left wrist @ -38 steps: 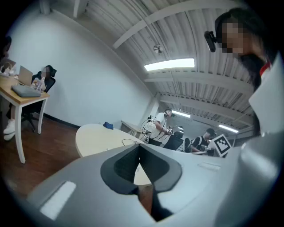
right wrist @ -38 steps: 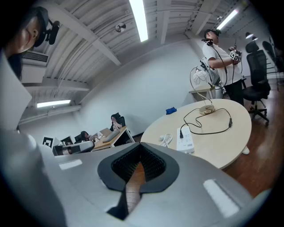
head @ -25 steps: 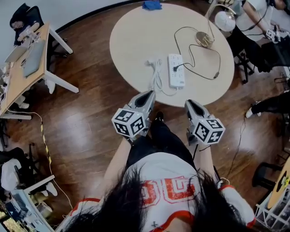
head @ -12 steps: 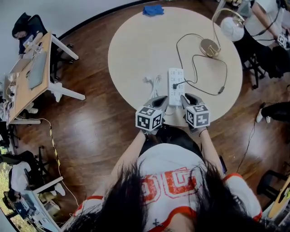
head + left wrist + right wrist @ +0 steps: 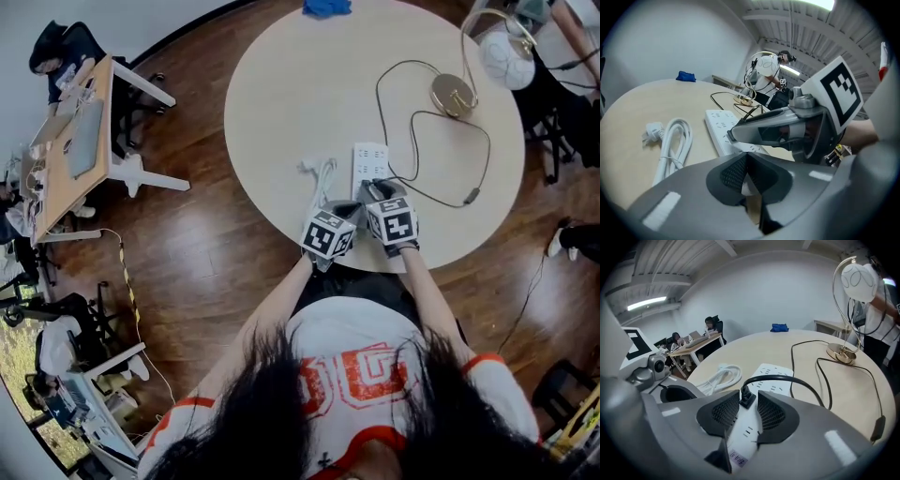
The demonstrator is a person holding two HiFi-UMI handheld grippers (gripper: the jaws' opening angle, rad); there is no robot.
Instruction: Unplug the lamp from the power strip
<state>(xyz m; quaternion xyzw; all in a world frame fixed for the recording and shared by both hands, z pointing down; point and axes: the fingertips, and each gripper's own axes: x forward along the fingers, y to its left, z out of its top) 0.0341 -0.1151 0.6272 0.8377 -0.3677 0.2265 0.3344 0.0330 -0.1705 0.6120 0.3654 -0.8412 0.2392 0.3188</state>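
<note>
**As the right tool opens its jaws, the plug sits dead between them**

Nearest in: the right tool's pads flank the black plug, one on each side, and don't press on it as far as I can see; the jaws are opening, so nothing is gripped. The left tool is clenched and empty, just beside the right one on its left, over the desk's near edge; the right is plainly the nearer hand to the plug.

The plug stands upright in the near end of the white power strip; the strip's long axis runs straight away from the person, in line with the right tool; my read is that the pull goes up off the strip's face, not along it. A white coiled cable lies left of the strip.

The black cord leaves the plug rightward and loops across the desk to the lamp at the far right; the lamp is not yet unplugged.
</note>
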